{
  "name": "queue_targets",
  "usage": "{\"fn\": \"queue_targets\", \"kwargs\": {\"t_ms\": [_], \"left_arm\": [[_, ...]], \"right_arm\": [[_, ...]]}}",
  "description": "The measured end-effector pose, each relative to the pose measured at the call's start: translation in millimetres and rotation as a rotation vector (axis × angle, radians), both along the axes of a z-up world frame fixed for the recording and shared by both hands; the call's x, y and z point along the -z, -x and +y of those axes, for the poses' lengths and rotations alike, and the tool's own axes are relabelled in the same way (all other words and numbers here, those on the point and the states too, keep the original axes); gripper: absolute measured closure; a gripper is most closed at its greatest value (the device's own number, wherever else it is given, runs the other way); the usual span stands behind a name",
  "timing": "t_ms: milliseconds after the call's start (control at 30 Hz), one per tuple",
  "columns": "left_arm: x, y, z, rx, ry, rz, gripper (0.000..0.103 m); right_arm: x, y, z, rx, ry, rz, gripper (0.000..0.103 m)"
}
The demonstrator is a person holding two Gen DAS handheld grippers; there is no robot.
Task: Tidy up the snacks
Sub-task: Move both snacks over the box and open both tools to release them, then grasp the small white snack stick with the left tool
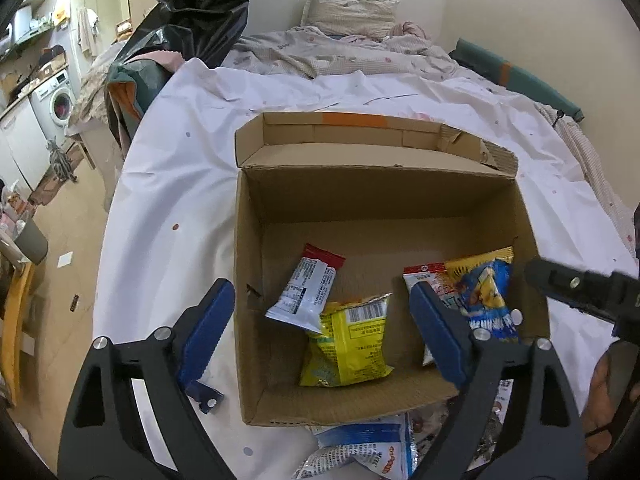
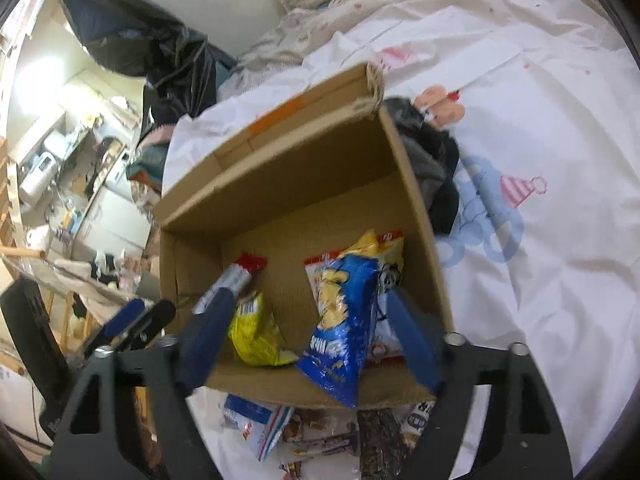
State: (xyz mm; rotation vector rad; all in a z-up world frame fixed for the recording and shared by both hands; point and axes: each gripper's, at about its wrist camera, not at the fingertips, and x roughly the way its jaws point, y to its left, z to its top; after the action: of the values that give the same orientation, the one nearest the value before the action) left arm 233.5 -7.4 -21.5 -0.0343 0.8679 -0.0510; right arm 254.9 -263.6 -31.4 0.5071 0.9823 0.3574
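Note:
An open cardboard box (image 1: 400, 196) (image 2: 280, 168) sits on the white bed sheet. Inside lie a yellow snack bag (image 1: 346, 350) (image 2: 252, 334), a white and red packet (image 1: 304, 292) (image 2: 236, 276), a blue chip bag (image 1: 488, 300) (image 2: 346, 320) and a red and white packet (image 1: 426, 274) under it. My left gripper (image 1: 324, 320) is open and empty over the box's near left part. My right gripper (image 2: 312, 320) is open above the blue chip bag, not closed on it. More snack packets (image 1: 368, 452) (image 2: 304, 436) lie in front of the box.
A black plastic bag (image 1: 192, 12) (image 2: 168, 56) stands at the bed's far left. A dark cloth (image 2: 432, 160) lies against the box's right side. A pillow (image 1: 352, 12) and quilt lie at the bed's head. The floor and a washing machine (image 1: 56, 100) are at left.

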Motion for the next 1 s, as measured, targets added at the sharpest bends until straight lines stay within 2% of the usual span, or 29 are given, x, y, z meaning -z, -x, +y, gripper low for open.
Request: {"fn": "queue_targets", "kwargs": {"t_ms": [133,433,600,733,833,900,1000], "left_arm": [[-1,-1,7,-0.024,0.020,-0.001,0.016],[-9,1,37,-0.110,0.054,-0.010,0.016],[-13,6,68,-0.192,0.054,-0.005,0.016],[-18,15,111,-0.291,0.068,0.005,0.016],[-10,23,138,-0.368,0.076,0.052,0.016],[4,27,152,-0.408,0.074,0.115,0.016],[35,28,160,-0.393,0.083,0.257,0.016]], "right_arm": [[-8,1,-12,0.044,-0.005,-0.032,0.018],[-5,0,-34,0.116,-0.054,-0.005,0.018],[-5,2,-34,0.108,-0.051,-0.003,0.018],[-3,12,-32,0.096,-0.046,0.010,0.018],[-3,19,-30,0.087,-0.037,0.013,0.018],[-3,24,-28,0.075,-0.023,0.015,0.018],[-6,29,-27,0.066,-0.016,0.012,0.018]]}}
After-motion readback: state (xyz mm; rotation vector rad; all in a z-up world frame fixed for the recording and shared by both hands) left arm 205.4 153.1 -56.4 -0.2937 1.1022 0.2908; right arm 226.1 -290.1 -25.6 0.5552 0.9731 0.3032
